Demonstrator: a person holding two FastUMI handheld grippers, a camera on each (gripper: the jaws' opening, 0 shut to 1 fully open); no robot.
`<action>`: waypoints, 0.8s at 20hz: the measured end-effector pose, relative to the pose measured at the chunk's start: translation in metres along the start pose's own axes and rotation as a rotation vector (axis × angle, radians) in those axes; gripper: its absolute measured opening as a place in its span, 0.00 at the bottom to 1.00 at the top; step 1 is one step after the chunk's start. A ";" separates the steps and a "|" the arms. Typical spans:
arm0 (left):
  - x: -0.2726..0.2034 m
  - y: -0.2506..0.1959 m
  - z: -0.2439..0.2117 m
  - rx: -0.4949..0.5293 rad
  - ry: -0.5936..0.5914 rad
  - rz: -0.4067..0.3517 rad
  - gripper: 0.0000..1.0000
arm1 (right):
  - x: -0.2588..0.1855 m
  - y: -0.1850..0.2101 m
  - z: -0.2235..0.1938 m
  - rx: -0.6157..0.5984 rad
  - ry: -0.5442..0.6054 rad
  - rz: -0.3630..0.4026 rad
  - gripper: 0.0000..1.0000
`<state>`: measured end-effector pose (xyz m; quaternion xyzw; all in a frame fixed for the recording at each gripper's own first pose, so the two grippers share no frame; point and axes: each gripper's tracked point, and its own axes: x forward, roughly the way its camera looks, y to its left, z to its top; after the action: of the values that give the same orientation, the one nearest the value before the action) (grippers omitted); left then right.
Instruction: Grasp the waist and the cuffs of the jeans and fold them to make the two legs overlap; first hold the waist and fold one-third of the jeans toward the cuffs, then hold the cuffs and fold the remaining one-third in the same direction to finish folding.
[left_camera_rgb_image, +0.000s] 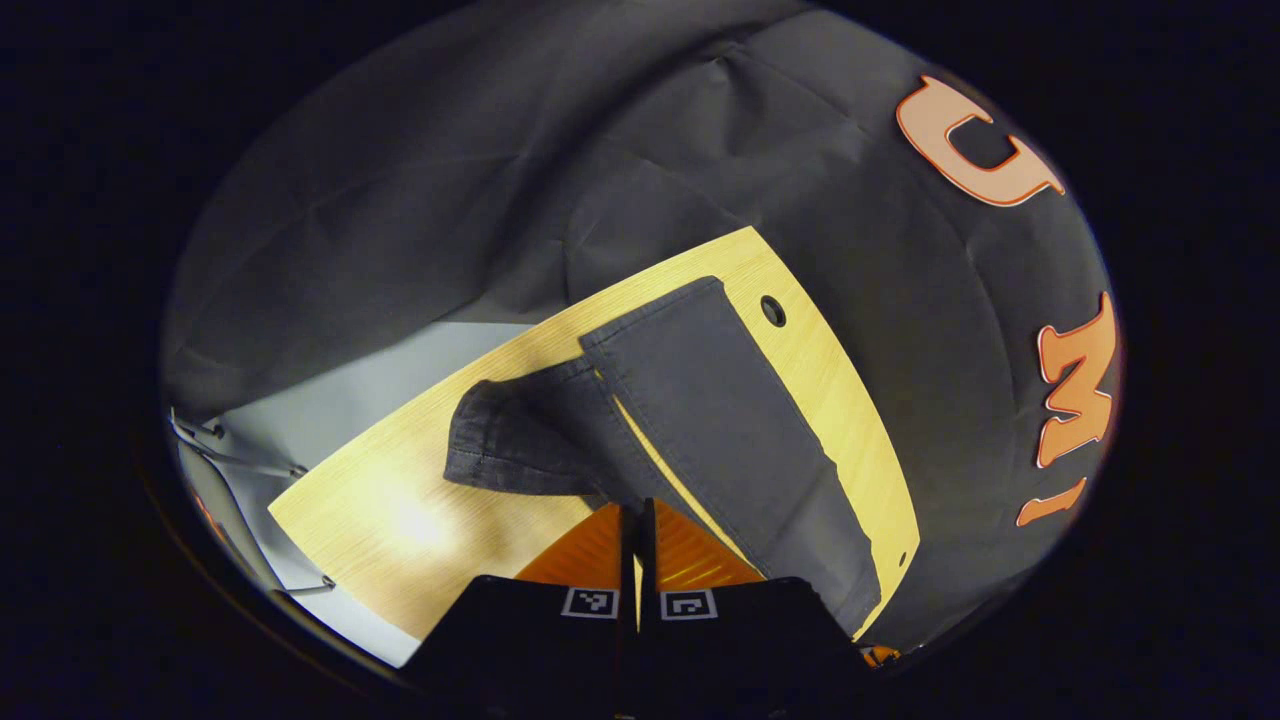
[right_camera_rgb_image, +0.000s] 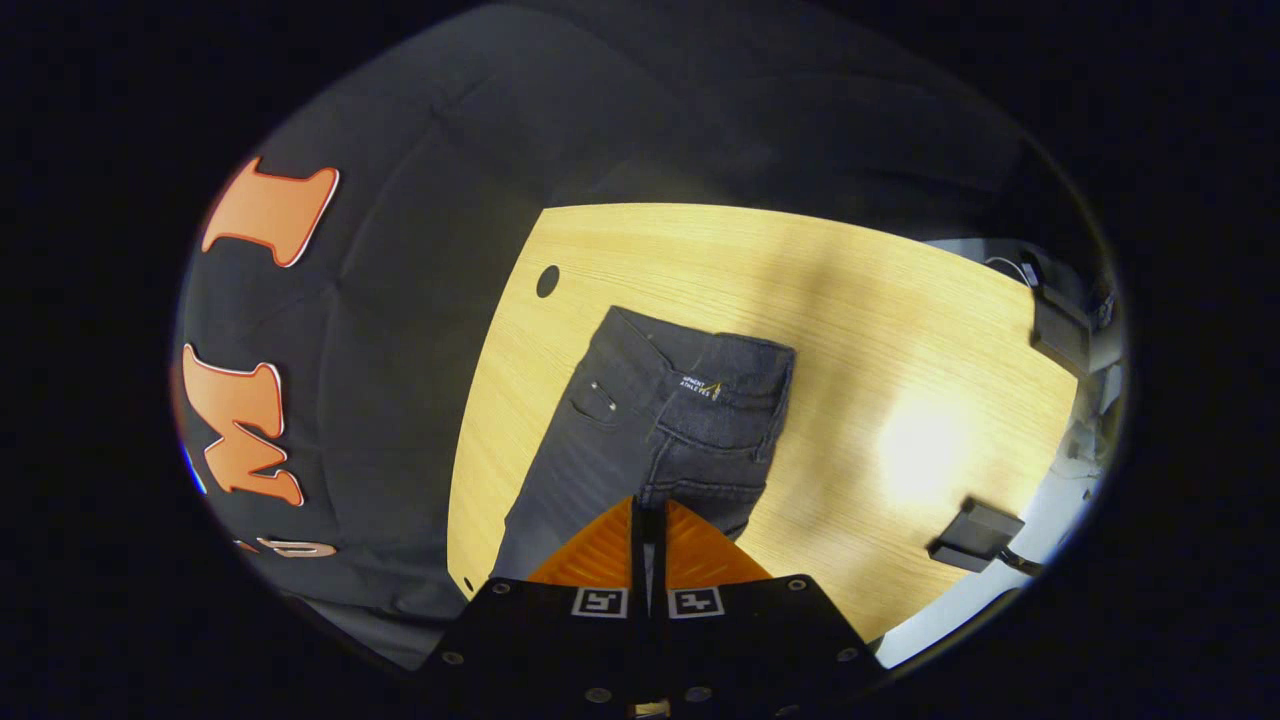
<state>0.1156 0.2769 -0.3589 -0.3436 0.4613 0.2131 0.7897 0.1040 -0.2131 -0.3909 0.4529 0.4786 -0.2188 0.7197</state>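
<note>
Both pinched closed on jeans lying ahead on wooden table: left gripper clamping a leg cuff, right gripper clamping denim below the waist.

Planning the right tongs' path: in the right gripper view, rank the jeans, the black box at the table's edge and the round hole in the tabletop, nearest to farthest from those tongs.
1. jeans, right at the right tongs.
2. black box, right, at the table edge.
3. round hole, upper left, far corner.
</note>
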 end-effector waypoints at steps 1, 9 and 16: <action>0.005 -0.006 0.006 0.007 -0.003 0.003 0.01 | 0.004 0.010 0.003 0.006 0.002 0.015 0.01; 0.040 -0.057 0.045 0.064 -0.004 -0.012 0.00 | 0.038 0.054 0.032 -0.001 0.003 0.030 0.01; 0.094 -0.107 0.086 0.120 -0.030 0.013 0.01 | 0.086 0.085 0.053 0.000 0.034 0.006 0.01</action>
<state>0.2807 0.2704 -0.3751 -0.2893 0.4636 0.1952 0.8144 0.2319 -0.2066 -0.4224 0.4580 0.4895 -0.2088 0.7121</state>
